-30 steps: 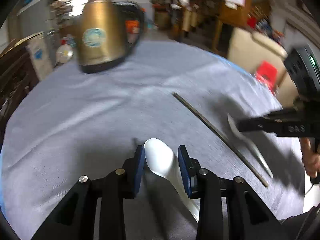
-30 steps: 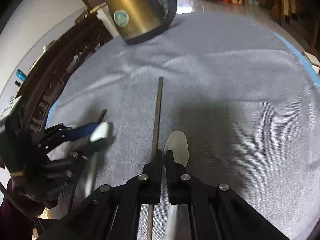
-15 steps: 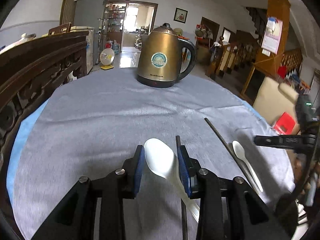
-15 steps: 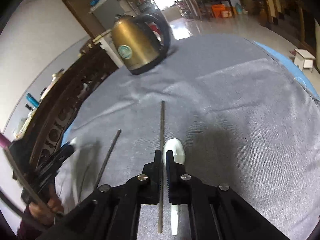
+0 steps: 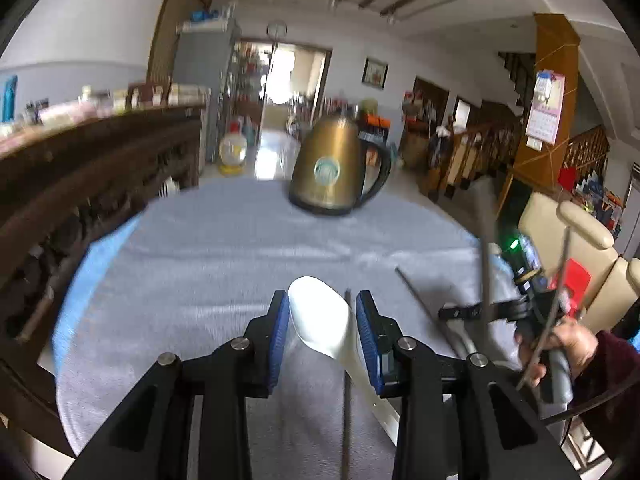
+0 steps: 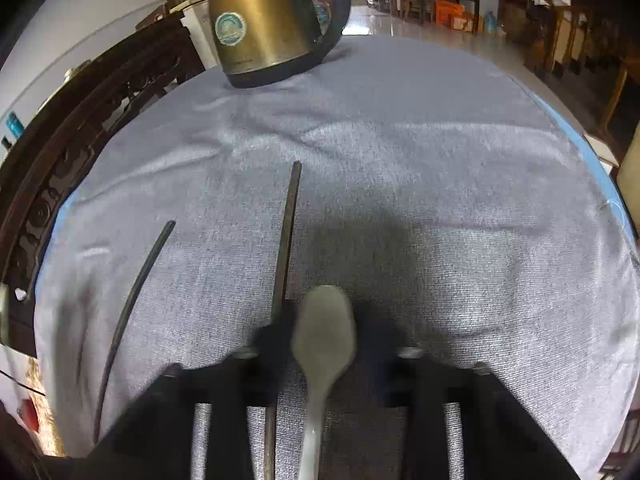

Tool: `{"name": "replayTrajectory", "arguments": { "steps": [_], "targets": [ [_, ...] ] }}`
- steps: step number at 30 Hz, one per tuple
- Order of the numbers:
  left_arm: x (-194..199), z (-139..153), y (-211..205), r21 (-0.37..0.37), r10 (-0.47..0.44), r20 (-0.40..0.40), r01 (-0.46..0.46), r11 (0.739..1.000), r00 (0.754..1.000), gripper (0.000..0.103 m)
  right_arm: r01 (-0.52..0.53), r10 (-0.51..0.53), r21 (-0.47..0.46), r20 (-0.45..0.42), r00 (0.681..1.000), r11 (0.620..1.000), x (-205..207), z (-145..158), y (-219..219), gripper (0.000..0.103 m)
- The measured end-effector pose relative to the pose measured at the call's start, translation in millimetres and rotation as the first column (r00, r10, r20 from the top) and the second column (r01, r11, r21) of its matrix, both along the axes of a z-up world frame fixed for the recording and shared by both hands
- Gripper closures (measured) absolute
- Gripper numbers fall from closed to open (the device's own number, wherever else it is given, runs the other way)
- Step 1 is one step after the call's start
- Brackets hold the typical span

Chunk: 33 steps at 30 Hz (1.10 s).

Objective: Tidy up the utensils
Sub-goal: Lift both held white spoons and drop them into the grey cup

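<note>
My left gripper (image 5: pixel 322 320) is shut on a white spoon (image 5: pixel 320 316), held above the grey cloth (image 5: pixel 224 264) with the bowl pointing forward. A dark chopstick (image 5: pixel 346 384) lies on the cloth beneath it and a second chopstick (image 5: pixel 420 300) to its right. My right gripper (image 6: pixel 324 328) points down at the cloth, blurred. Its jaws are opening, and a pale spoon (image 6: pixel 324 332) lies on the cloth between them, untouched by the pads. One chopstick (image 6: pixel 286 240) lies just left of this spoon, another chopstick (image 6: pixel 136 300) farther left. In the left wrist view the right gripper (image 5: pixel 452 314) shows at right, held by a hand (image 5: pixel 568 340).
A brass kettle (image 5: pixel 336 172) (image 6: pixel 260 20) with a black handle stands at the far side of the round table. Dark carved wooden furniture (image 6: pixel 60 152) borders the table's left side. A beige sofa (image 5: pixel 580 240) sits beyond the right edge.
My left gripper has risen and swung with the white spoon, so more of the room shows. The right jaws, shut before, have parted around the pale spoon on the cloth.
</note>
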<state>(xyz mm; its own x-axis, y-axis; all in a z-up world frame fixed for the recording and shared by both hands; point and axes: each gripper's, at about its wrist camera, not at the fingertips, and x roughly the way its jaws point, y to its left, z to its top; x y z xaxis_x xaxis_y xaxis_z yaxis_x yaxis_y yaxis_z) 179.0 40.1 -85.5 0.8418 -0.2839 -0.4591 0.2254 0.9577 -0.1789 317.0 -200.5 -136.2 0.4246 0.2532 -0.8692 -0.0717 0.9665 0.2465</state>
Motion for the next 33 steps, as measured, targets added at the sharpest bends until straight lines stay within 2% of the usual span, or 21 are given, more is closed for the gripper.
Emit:
{"name": "replayTrajectory", "arguments": {
  "steps": [3, 6, 9, 11, 13, 15, 16, 18, 20, 22, 27, 31, 33],
  "targets": [
    [-22, 16, -9, 0.006, 0.045, 0.099, -0.046, 0.999, 0.994, 0.067, 0.034, -0.034, 0.017, 0.017, 0.999, 0.999, -7, 1, -8, 0.074],
    [-49, 29, -24, 0.042, 0.104, 0.230, -0.116, 0.992, 0.968, 0.067, 0.072, -0.080, 0.101, 0.080, 0.994, 0.992, -23, 12, -23, 0.074],
    [-62, 33, -36, 0.056, 0.138, 0.295, -0.161, 0.985, 0.946, 0.067, 0.120, -0.155, 0.178, 0.199, 0.968, 0.977, -52, 31, -41, 0.073],
    [-73, 35, -44, 0.052, 0.171, 0.344, -0.201, 0.978, 0.923, 0.067, 0.162, -0.233, 0.239, 0.311, 0.921, 0.957, -80, 49, -54, 0.073],
    [-79, 35, -49, 0.048, 0.200, 0.374, -0.234, 0.971, 0.906, 0.067, 0.176, -0.304, 0.321, 0.413, 0.858, 0.931, -107, 67, -62, 0.073],
    [-83, 35, -52, 0.040, 0.221, 0.392, -0.257, 0.966, 0.893, 0.067, 0.176, -0.346, 0.360, 0.489, 0.801, 0.916, -129, 81, -63, 0.073],
    [-87, 35, -54, 0.030, 0.232, 0.401, -0.266, 0.964, 0.886, 0.067, 0.168, -0.371, 0.388, 0.537, 0.758, 0.906, -145, 90, -62, 0.073],
    [-92, 33, -56, 0.008, 0.266, 0.420, -0.297, 0.955, 0.868, 0.067, 0.159, -0.412, 0.435, 0.583, 0.701, 0.886, -166, 100, -60, 0.073],
    [-94, 32, -57, 0.002, 0.291, 0.432, -0.324, 0.946, 0.853, 0.067, 0.153, -0.461, 0.481, 0.628, 0.627, 0.863, -189, 107, -54, 0.073],
    [-95, 28, -59, -0.004, 0.317, 0.436, -0.350, 0.937, 0.842, 0.067, 0.151, -0.491, 0.508, 0.647, 0.584, 0.848, -203, 110, -48, 0.073],
    [-98, 18, -64, 0.000, 0.351, 0.462, -0.396, 0.918, 0.814, 0.067, 0.166, -0.515, 0.513, 0.673, 0.531, 0.842, -205, 112, -26, 0.073],
    [-97, 13, -67, -0.001, 0.350, 0.473, -0.396, 0.918, 0.809, 0.067, 0.184, -0.566, 0.552, 0.679, 0.467, 0.814, -210, 117, -17, 0.073],
    [-99, 11, -70, 0.001, 0.349, 0.484, -0.399, 0.917, 0.802, 0.067, 0.181, -0.563, 0.549, 0.686, 0.461, 0.816, -212, 119, -8, 0.073]
  ]
}}
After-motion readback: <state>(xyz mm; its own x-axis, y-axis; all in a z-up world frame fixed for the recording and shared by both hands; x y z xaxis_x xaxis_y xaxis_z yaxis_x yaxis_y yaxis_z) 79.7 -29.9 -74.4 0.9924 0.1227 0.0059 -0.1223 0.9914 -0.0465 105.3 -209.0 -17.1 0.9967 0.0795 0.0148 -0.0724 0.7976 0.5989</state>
